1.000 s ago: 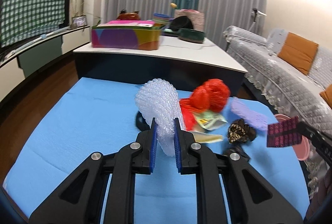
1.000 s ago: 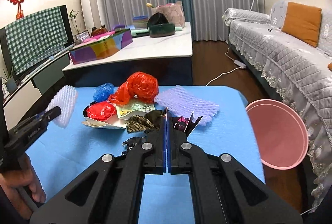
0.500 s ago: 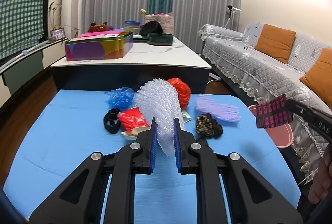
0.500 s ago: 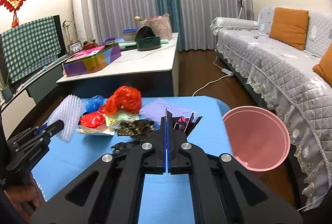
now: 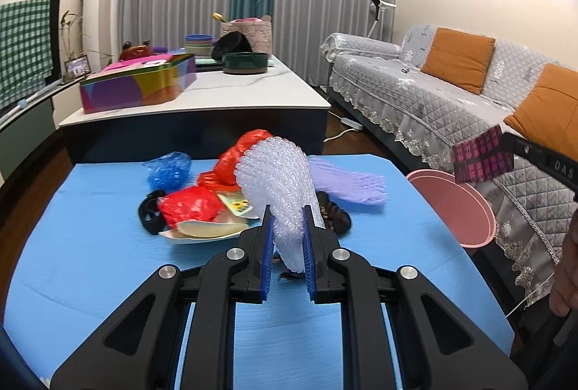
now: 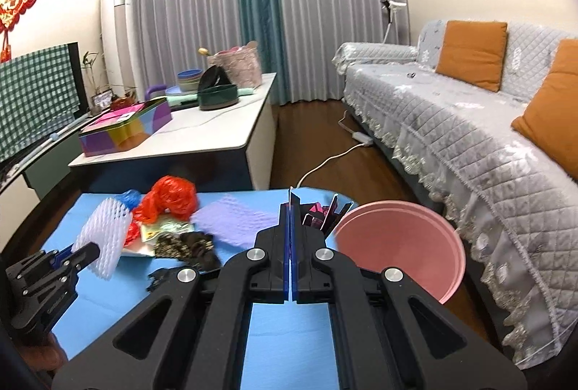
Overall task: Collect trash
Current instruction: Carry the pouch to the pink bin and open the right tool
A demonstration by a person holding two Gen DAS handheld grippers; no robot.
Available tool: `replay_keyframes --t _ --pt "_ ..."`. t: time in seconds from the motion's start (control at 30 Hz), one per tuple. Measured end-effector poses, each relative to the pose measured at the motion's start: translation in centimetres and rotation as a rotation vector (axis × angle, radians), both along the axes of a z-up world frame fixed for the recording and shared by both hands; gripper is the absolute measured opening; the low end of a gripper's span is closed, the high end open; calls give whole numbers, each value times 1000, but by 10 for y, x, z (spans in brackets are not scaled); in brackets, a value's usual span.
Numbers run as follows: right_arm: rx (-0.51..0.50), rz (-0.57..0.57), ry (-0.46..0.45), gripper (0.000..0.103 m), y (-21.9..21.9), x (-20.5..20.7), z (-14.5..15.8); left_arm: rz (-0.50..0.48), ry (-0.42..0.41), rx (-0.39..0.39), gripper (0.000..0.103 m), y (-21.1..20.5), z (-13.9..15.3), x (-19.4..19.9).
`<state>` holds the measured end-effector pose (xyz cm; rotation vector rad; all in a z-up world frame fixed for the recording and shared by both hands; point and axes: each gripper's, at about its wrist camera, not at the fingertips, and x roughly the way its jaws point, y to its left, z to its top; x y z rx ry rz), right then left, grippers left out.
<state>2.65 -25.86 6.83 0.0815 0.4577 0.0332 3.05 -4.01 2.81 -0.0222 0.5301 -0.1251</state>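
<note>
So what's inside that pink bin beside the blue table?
The pink bin looks empty along its far inner wall. The right hand-held gripper and its dark patterned wrapper cover the near side, and the bottom is hidden.

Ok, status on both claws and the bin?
Left claw shut on foam net. Right claw shut on wrapper, above pink bin. Path clear.

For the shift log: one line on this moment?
left gripper: shut on foam net | right gripper: shut on dark wrapper | pink bin: beside table
</note>
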Motion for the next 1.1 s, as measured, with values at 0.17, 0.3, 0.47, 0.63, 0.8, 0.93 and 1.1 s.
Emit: replay_keyframes --t 0.17,0.3,0.47,0.63,0.8,0.93,1.1 --pt "-14 -43 -12 1 -19 5 4 -47 7 7 14 -20 -3 3" --pt "-9 -88 -10 1 -38 10 5 -84 10 8 14 -36 -4 8" --pt "-14 -142 -20 1 -66 15 10 -127 11 1 14 -58 -3 22" --pt "-20 -178 -11 1 -94 23 11 -175 3 8 14 -90 0 40" --pt "-6 -213 -1 1 -118 32 8 -230 -11 5 14 -122 4 53" --pt "16 -228 10 1 -134 39 4 -273 -13 -4 14 -147 6 64" --pt "23 -243 20 1 -145 48 0 -314 -4 -13 14 -171 2 79"
